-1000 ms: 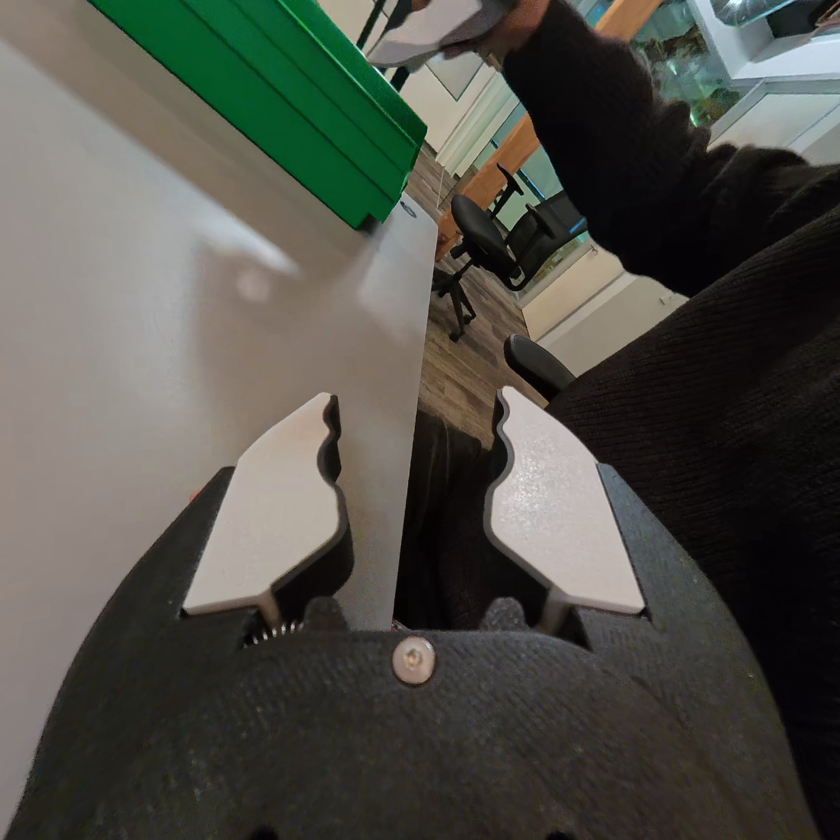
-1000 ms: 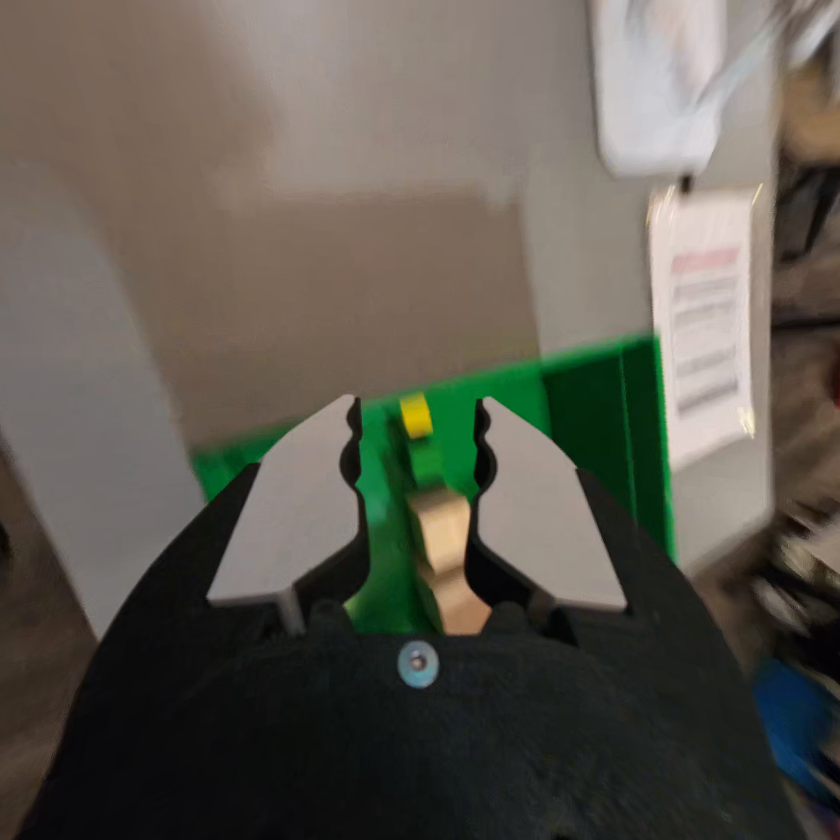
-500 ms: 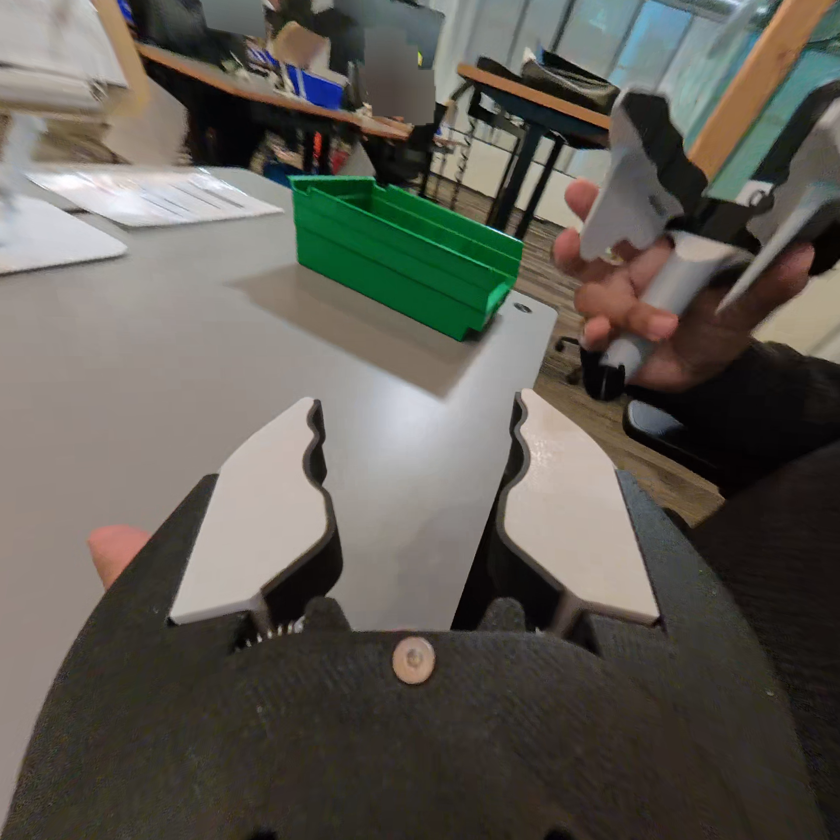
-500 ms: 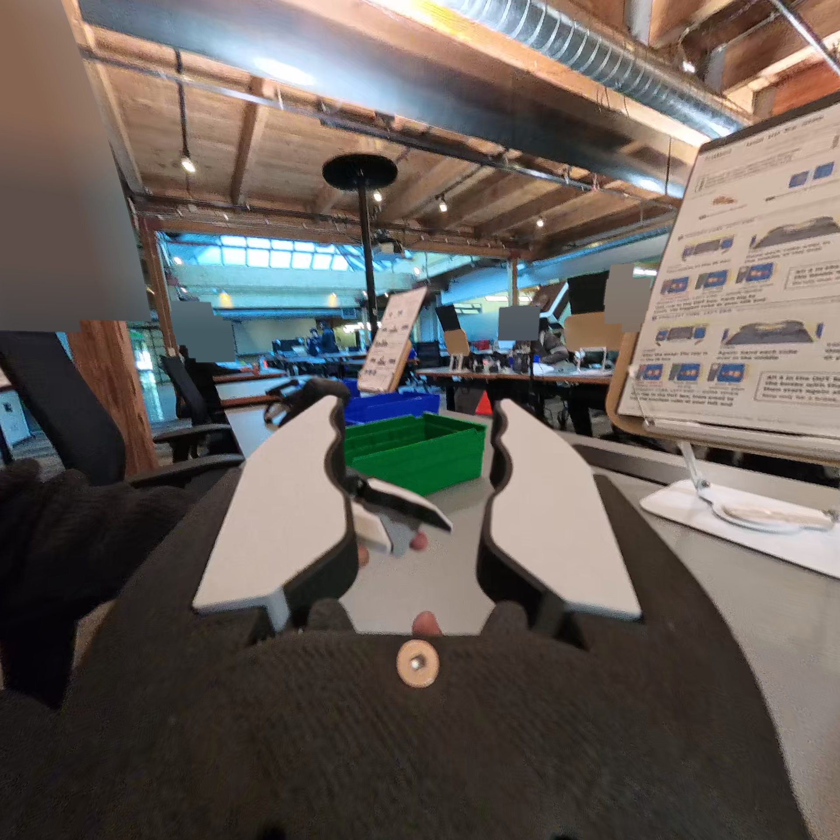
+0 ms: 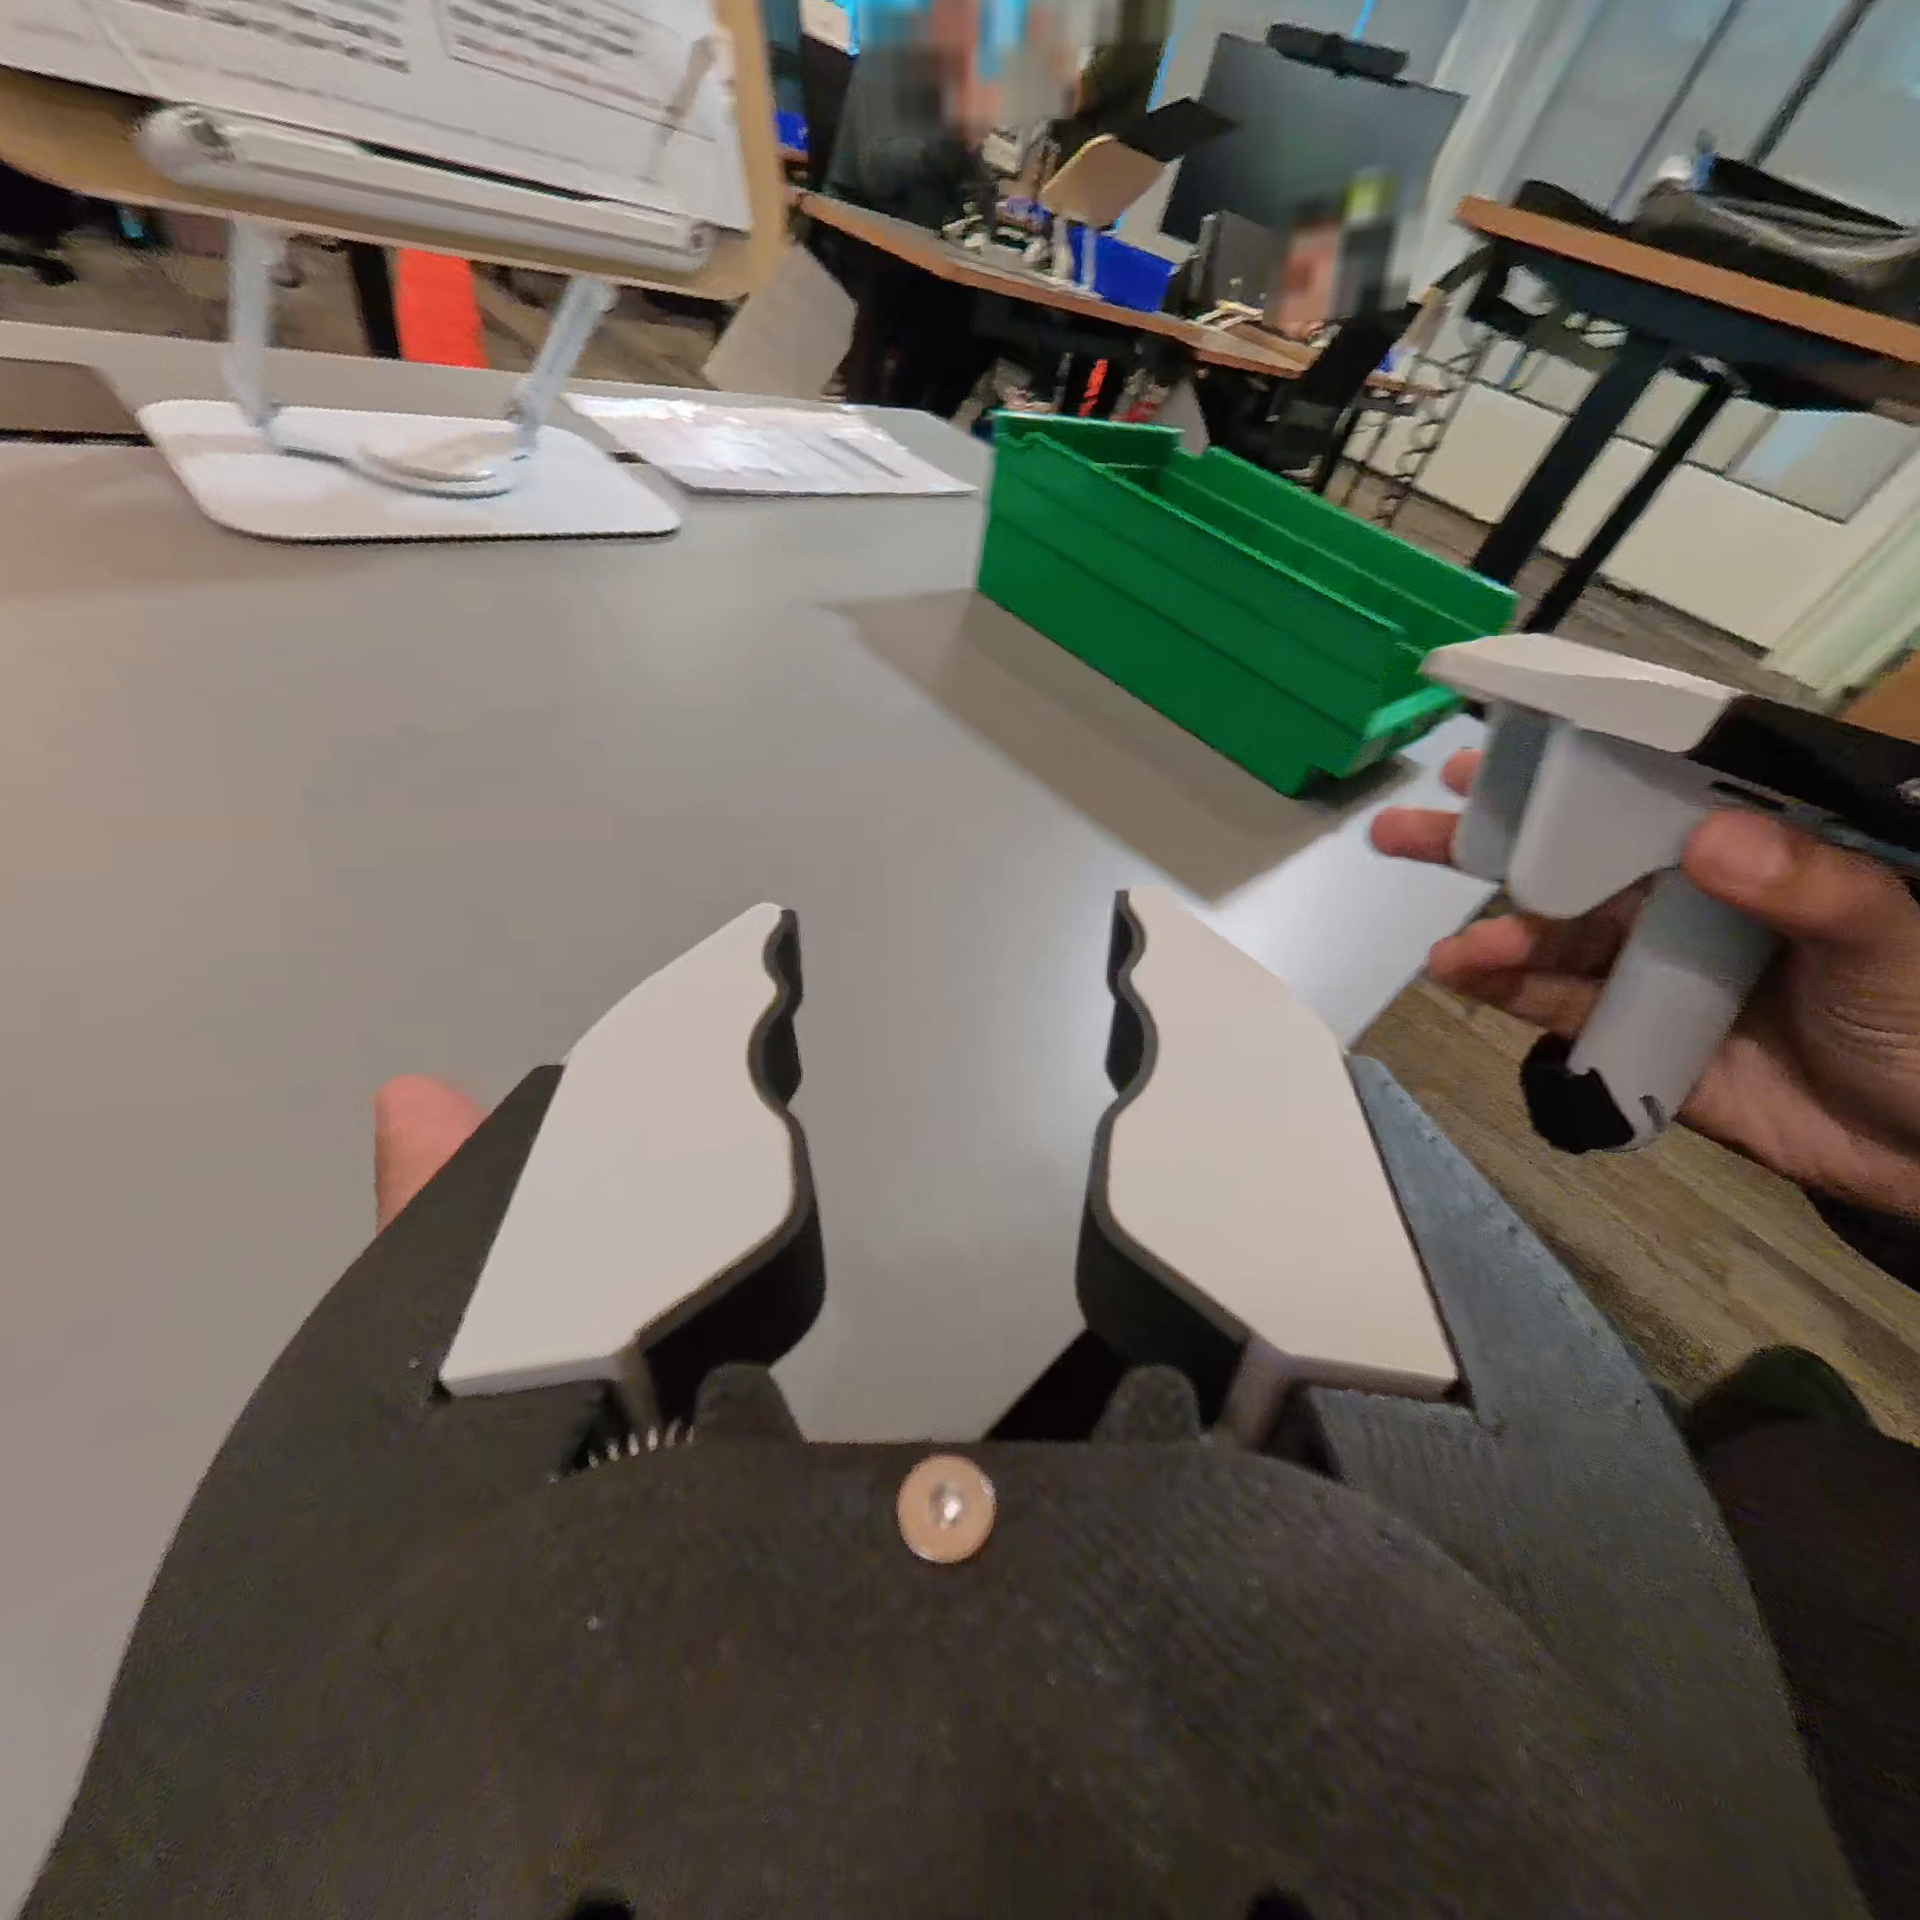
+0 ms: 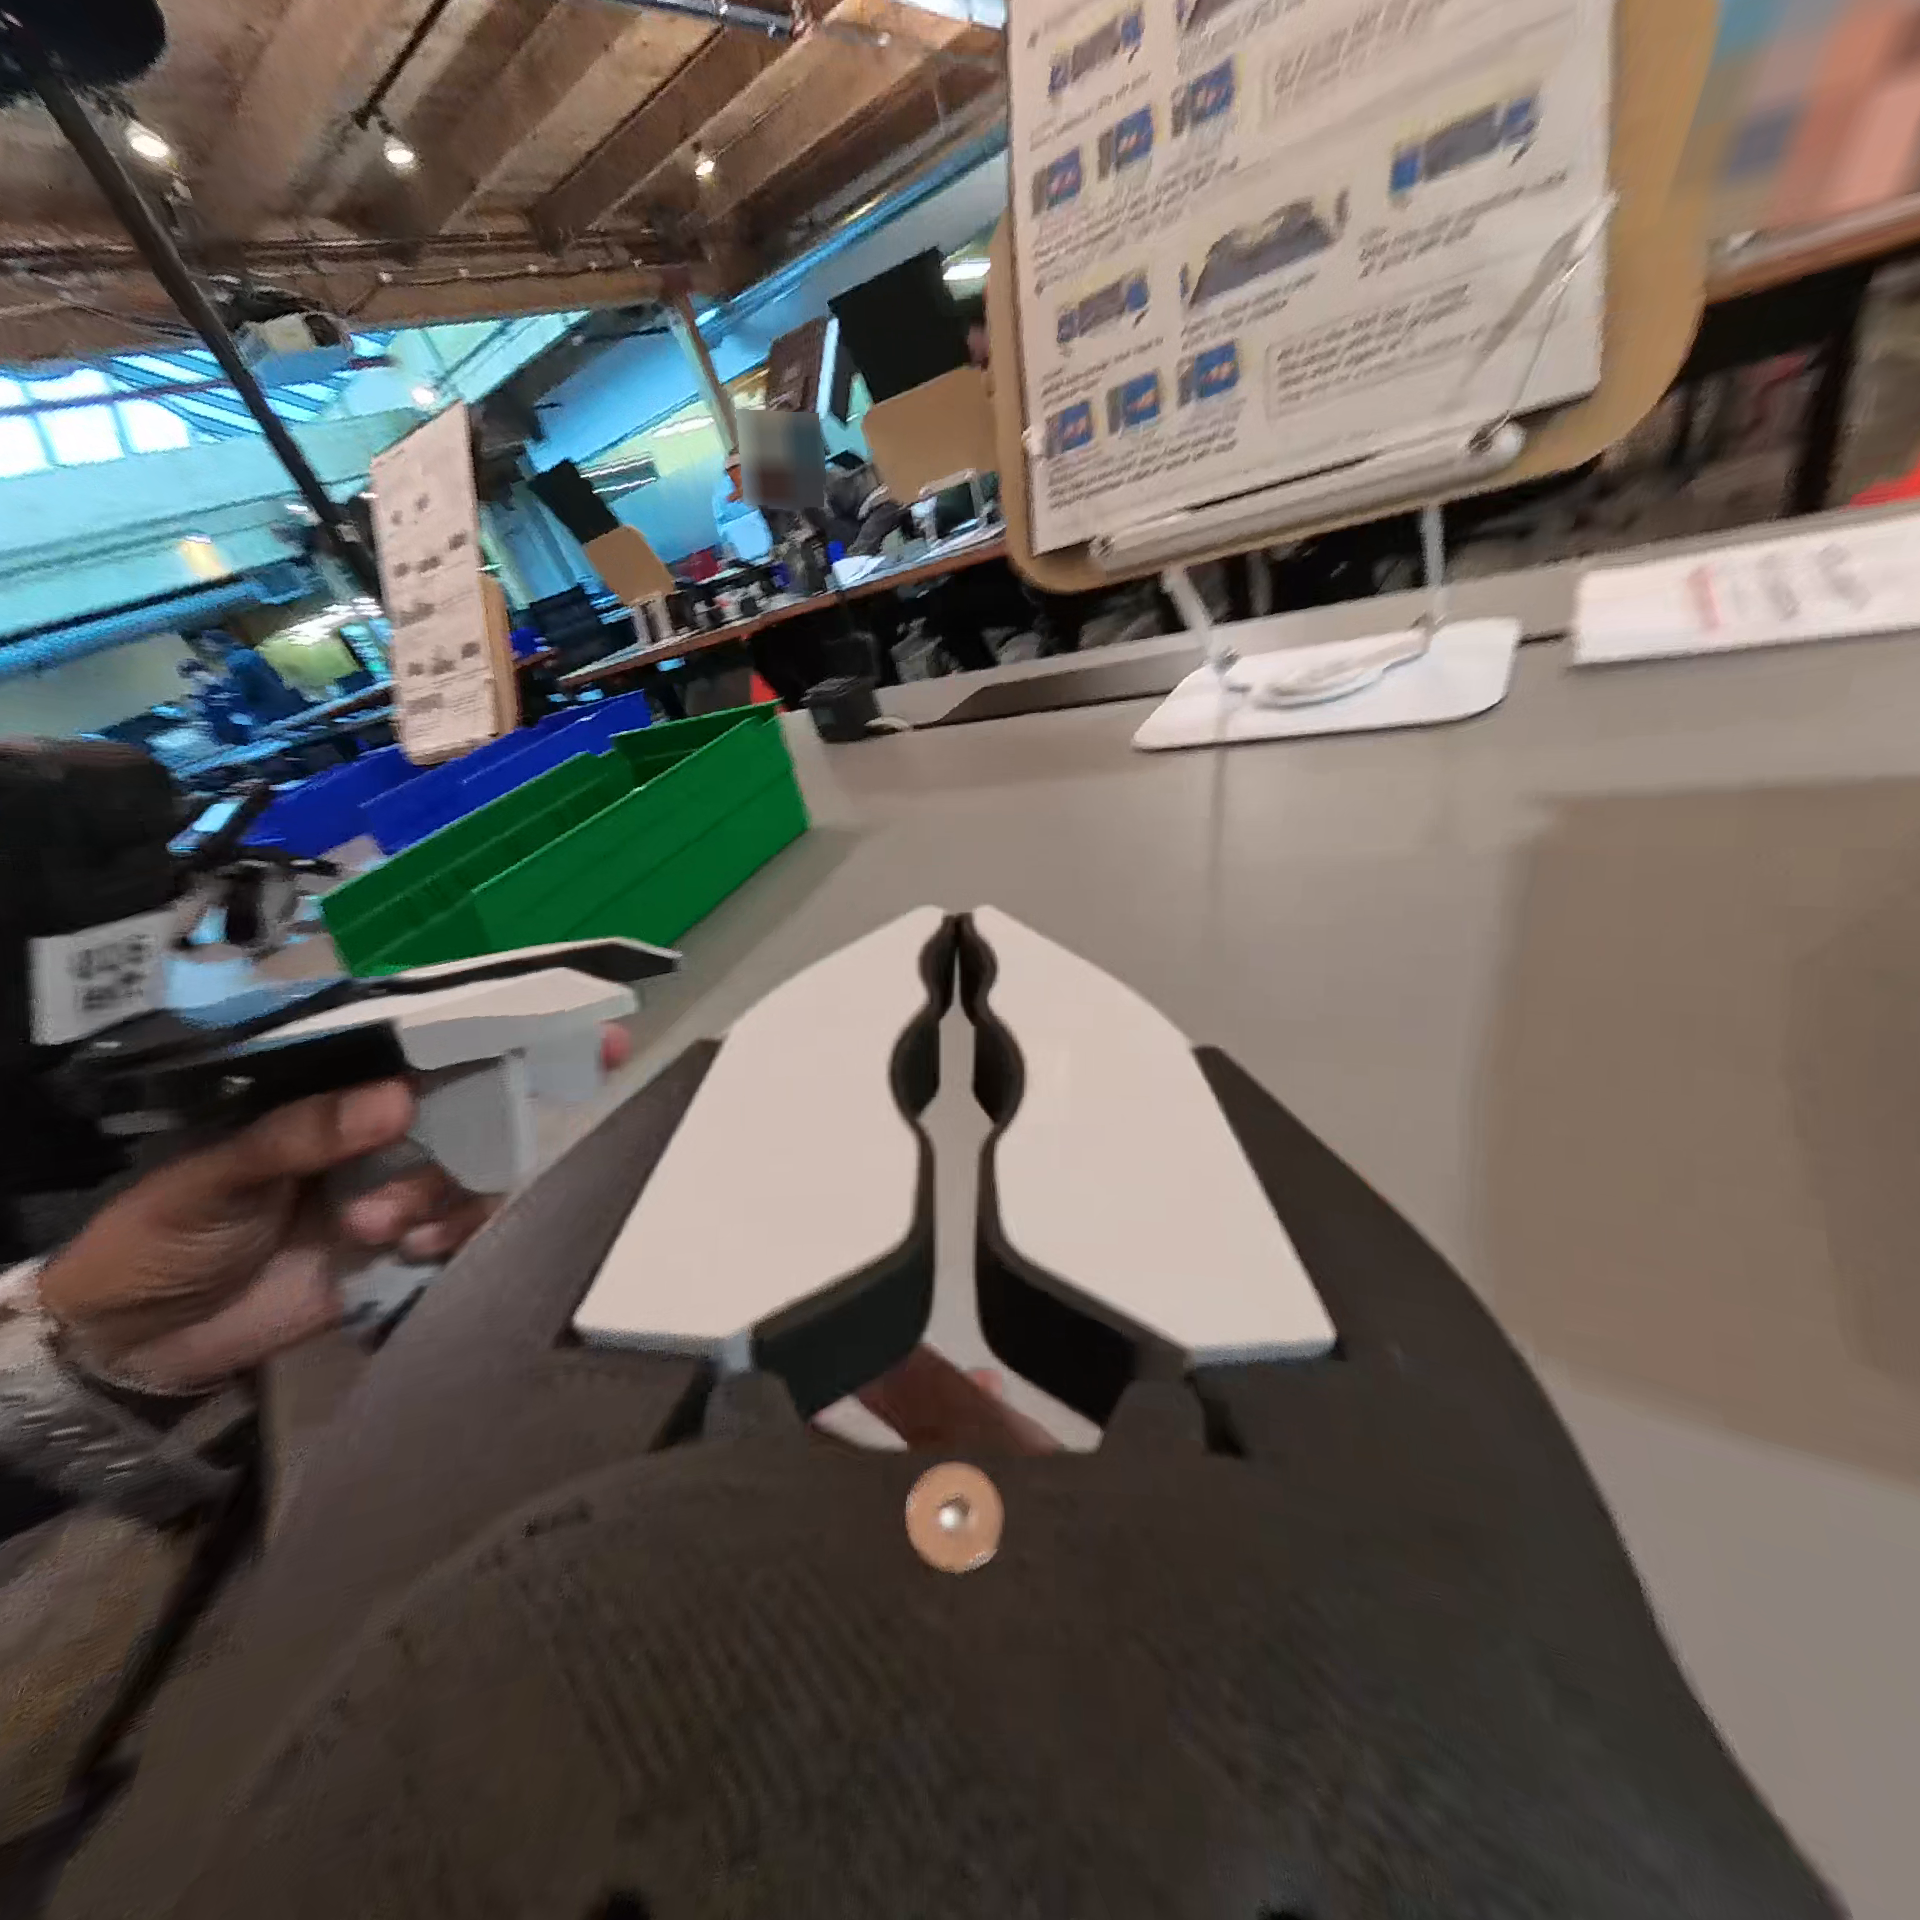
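Note:
My left gripper (image 5: 954, 925) is open and empty, low over the grey table (image 5: 520, 779). My right gripper (image 6: 956, 925) is shut with nothing between its fingers, also low over the table (image 6: 1351, 935). Each gripper shows in the other's view, held in a hand: the right one at the right of the left wrist view (image 5: 1558, 691), the left one at the left of the right wrist view (image 6: 623, 982). A green bin (image 5: 1226, 603) stands on the table ahead and right of the left gripper. The right wrist view shows a green bin (image 6: 582, 852) ahead and left.
A document stand (image 5: 416, 478) with a printed sheet stands at the back of the table; it also shows in the right wrist view (image 6: 1340, 675). A paper sheet (image 5: 769, 457) lies beside it. Blue bins (image 6: 468, 769), desks and people fill the room behind.
Both grippers swung up from steep angles to face across the table. The right gripper went from open to shut. The left gripper stayed open.

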`<state>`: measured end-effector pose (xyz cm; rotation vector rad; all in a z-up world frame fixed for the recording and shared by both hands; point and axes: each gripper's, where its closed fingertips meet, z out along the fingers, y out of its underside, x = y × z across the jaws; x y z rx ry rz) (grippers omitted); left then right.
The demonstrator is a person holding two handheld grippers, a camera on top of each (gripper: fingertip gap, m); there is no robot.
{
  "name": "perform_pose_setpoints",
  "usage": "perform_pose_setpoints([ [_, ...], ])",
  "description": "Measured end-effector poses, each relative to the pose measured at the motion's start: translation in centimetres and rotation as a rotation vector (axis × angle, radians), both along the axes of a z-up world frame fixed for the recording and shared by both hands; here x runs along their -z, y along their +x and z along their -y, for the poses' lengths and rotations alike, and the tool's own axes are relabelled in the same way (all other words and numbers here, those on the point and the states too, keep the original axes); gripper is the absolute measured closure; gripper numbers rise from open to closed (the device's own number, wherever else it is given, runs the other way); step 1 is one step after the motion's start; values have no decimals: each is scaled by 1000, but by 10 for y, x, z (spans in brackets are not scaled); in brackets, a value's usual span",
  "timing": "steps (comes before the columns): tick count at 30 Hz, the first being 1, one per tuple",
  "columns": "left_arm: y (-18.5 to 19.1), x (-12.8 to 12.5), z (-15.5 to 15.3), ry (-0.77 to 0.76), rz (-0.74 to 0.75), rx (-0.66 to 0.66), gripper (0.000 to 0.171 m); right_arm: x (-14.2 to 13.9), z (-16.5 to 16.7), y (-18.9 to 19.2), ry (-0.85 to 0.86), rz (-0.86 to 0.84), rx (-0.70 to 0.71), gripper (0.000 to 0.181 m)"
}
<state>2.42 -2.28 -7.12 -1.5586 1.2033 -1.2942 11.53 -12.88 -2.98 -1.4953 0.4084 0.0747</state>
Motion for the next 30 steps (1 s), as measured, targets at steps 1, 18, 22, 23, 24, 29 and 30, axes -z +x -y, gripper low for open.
perform_pose_setpoints([
  [1,0,3,-12,-3,-15,-34,123,1,0,11,-9,33,45,181],
  [18,-50,-11,-151,48,77,-402,171,33,33,116,-221,101,486,181],
  [22,-49,-3,-161,94,2,-415,171,38,43,140,-225,35,554,178],
  [23,-48,-2,-161,94,-4,-409,171,37,46,143,-211,26,554,177],
  [24,-48,-3,-161,93,1,-407,171,35,47,145,-200,20,538,177],
  [29,-49,-5,-161,103,9,-405,159,23,51,142,-126,19,467,181],
  [30,-49,-4,-161,95,6,-406,149,22,50,142,-134,32,466,181],
])
